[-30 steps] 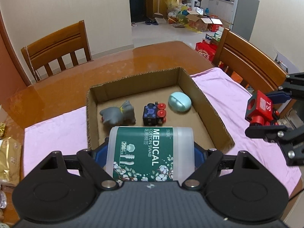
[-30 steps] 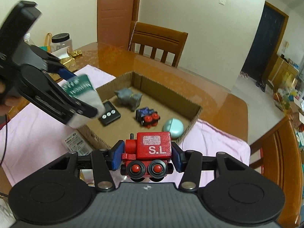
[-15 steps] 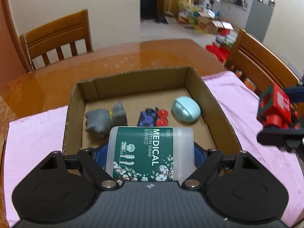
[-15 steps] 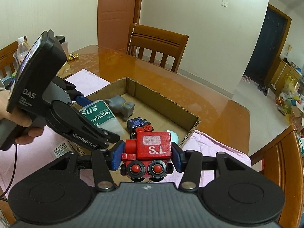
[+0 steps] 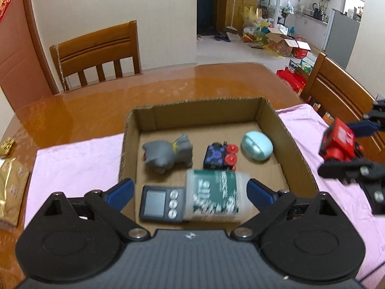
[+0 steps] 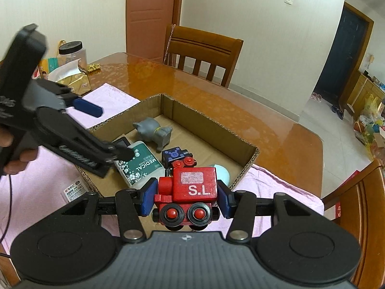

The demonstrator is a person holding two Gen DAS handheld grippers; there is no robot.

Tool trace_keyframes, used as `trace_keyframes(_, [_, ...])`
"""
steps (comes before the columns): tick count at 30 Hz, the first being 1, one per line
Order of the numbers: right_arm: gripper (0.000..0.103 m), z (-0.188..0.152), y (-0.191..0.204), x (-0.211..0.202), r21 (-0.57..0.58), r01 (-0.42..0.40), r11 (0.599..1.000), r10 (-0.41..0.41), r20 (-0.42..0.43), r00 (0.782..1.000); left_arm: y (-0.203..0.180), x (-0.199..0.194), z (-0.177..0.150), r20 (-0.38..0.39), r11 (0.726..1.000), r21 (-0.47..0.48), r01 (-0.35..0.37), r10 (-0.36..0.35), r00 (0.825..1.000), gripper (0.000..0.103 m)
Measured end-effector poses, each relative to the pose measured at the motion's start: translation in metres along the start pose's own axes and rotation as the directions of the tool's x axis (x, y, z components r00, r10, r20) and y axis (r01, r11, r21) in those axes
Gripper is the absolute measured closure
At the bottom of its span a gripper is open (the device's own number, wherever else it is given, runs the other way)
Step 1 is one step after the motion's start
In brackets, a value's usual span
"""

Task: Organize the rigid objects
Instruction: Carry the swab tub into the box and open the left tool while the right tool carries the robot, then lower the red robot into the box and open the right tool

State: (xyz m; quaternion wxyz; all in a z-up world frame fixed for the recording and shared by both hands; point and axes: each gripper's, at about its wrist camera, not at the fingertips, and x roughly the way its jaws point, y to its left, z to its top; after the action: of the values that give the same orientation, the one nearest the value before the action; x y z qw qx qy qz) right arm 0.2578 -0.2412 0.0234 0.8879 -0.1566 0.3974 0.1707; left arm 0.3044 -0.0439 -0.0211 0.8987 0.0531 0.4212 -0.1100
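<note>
Over the cardboard box (image 5: 296, 139), left gripper (image 5: 190, 190) jaws opening, pads clear of the cotton swab tub (image 5: 214, 196); tub blurred, inside the box beside the black timer (image 5: 161, 203). Further in: grey cat figure (image 5: 168, 154), blue toy train (image 5: 220, 156), mint case (image 5: 257, 145). Right gripper (image 6: 186, 200) clamped on red train (image 6: 192, 190), near the box's edge.
</note>
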Motion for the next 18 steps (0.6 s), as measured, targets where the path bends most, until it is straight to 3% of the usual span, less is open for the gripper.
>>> trace_keyframes(10, [0.047,0.007,0.007,0.011,0.024,-0.031,0.999,0.031,-0.008,0.999,0.017,-0.042,-0.037,0.023,0.994,-0.036,-0.104,0.105,0.994,0.002])
trace_keyframes(18, [0.047,0.012,0.016,0.028,0.039,-0.043,0.998,0.044,-0.031,0.999,0.033,-0.056,-0.068,-0.018,0.985,-0.085,-0.147,0.146,0.989,0.002])
